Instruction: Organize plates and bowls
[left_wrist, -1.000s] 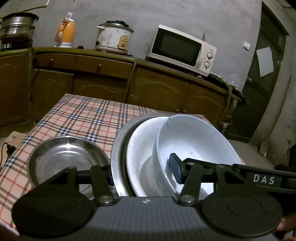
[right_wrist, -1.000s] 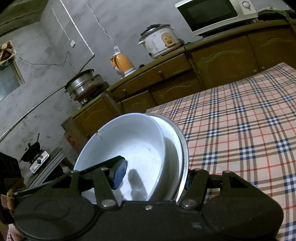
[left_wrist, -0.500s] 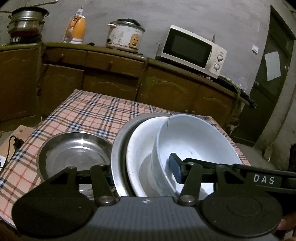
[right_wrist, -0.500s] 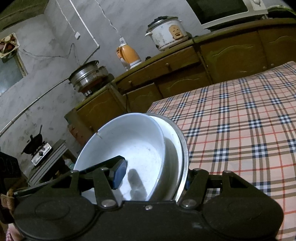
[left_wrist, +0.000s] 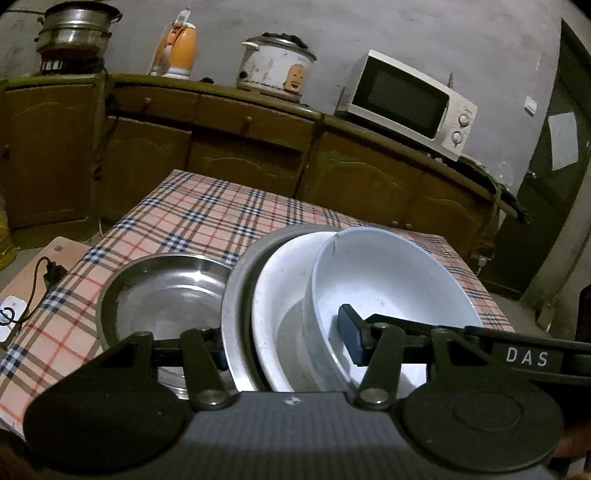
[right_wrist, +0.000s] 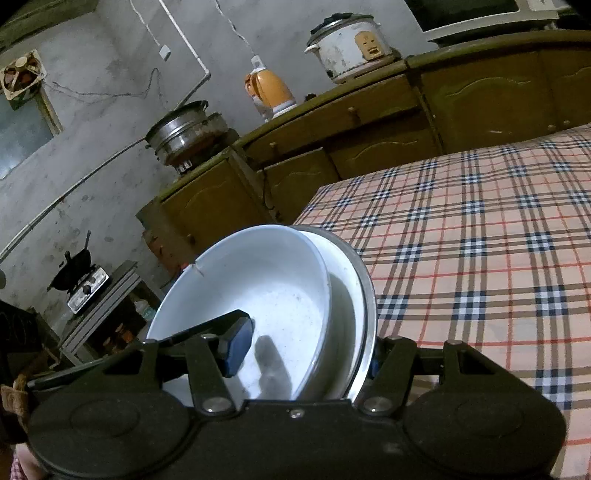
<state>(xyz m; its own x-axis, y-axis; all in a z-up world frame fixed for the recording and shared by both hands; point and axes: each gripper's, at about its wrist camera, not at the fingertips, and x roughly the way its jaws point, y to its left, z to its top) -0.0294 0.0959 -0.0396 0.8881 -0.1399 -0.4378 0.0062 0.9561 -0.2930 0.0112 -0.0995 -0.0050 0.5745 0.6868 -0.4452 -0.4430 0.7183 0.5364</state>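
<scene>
The nested stack (left_wrist: 280, 295) is clamped by the left gripper (left_wrist: 284, 350) and the right gripper (right_wrist: 306, 350), unchanged. The steel plate (left_wrist: 166, 291) near the table's (left_wrist: 221, 214) left edge sits farther right in frame. Cabinets (left_wrist: 351, 177) appear higher.

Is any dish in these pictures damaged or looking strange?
Yes. The innermost white bowl has a small chip or crack in its rim, at the far left edge in the left wrist view. It also shows in the right wrist view.
</scene>
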